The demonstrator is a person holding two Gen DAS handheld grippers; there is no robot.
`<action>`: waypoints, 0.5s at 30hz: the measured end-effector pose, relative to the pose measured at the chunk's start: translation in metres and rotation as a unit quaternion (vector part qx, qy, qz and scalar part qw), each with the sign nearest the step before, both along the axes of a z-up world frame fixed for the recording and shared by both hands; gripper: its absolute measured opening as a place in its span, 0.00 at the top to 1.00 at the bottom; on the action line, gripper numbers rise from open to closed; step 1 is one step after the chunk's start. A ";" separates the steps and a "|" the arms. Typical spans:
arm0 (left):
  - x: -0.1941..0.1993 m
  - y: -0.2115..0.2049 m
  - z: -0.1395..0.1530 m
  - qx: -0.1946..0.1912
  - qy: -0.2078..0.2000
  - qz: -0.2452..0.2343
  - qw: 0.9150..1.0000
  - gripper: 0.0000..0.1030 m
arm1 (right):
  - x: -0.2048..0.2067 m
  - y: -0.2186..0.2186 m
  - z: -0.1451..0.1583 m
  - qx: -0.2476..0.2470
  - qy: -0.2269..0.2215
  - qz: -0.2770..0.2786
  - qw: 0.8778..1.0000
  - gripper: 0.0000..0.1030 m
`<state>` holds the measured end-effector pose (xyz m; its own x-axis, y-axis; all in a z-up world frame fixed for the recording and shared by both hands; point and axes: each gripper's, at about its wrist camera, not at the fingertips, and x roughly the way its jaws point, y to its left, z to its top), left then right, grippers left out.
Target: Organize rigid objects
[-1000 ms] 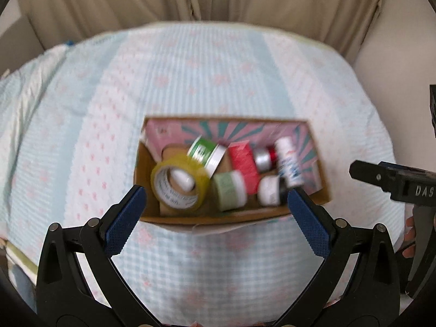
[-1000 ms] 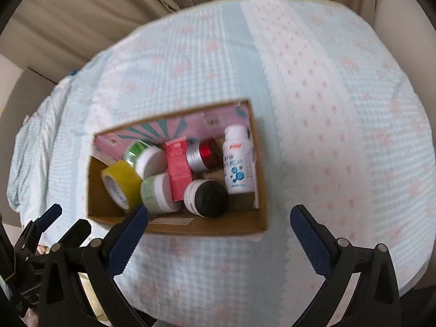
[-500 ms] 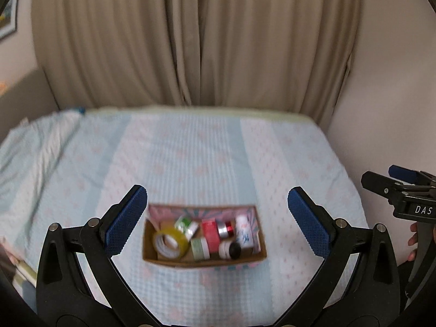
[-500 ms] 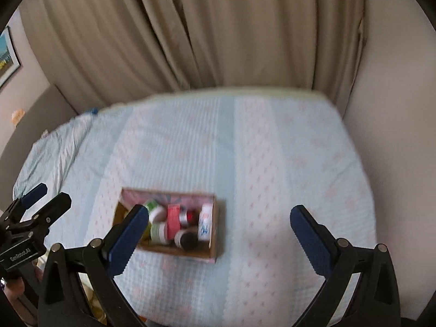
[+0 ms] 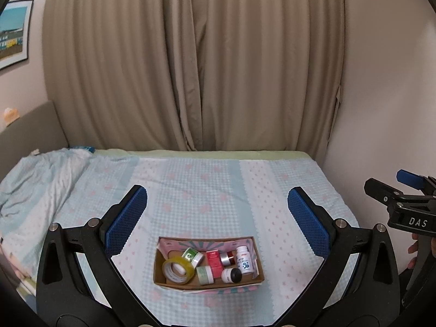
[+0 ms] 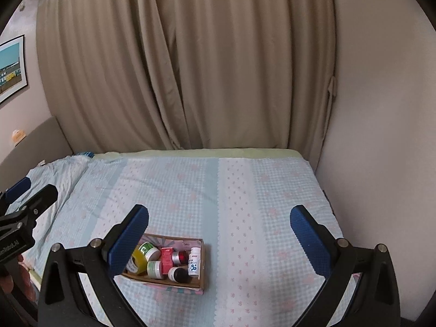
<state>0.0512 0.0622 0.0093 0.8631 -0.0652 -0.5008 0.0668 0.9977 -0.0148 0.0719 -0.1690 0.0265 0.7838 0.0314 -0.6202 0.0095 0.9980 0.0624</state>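
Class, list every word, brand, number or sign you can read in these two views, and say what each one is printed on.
"DAS": white letters, cut off by the frame edge, on the right gripper as the left wrist view shows it.
"...enRobot.AI": partly cut off, on the left gripper in the right wrist view.
White bottle, red box, green jars and tape in the box: print too small to read.

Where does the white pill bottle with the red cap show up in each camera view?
Left wrist: the white pill bottle lies at the right end of the cardboard box, bottom centre.
Right wrist: the bottle lies at the box's right end, lower left of centre.
Shared landmark: the yellow tape roll.
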 end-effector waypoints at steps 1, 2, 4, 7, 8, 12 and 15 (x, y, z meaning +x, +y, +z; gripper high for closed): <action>-0.002 -0.001 0.003 0.002 -0.007 -0.001 1.000 0.00 | -0.001 -0.002 0.001 0.000 -0.001 -0.003 1.000 0.00; -0.004 -0.003 0.004 0.004 -0.012 -0.001 1.000 0.00 | -0.002 -0.003 0.002 0.000 -0.001 -0.006 1.000 0.00; -0.006 -0.006 0.005 0.010 -0.019 -0.001 1.000 0.00 | -0.004 -0.004 0.003 -0.007 -0.004 -0.009 1.000 0.00; -0.005 -0.008 0.004 0.014 -0.016 -0.002 1.000 0.00 | -0.005 -0.004 0.005 -0.014 -0.007 -0.011 1.000 0.00; -0.005 -0.009 0.003 0.013 -0.015 -0.003 1.000 0.00 | -0.005 -0.004 0.006 -0.012 -0.008 -0.012 1.000 0.00; -0.007 -0.012 0.003 0.019 -0.014 -0.003 1.000 0.00 | -0.007 -0.003 0.005 -0.018 -0.010 -0.013 1.000 0.00; -0.007 -0.013 0.001 0.017 -0.010 -0.003 1.000 0.00 | -0.007 -0.003 0.005 -0.014 -0.010 -0.013 1.000 0.00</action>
<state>0.0444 0.0494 0.0101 0.8730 -0.0539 -0.4847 0.0729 0.9971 0.0204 0.0645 -0.1717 0.0312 0.7963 -0.0058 -0.6049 0.0336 0.9988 0.0346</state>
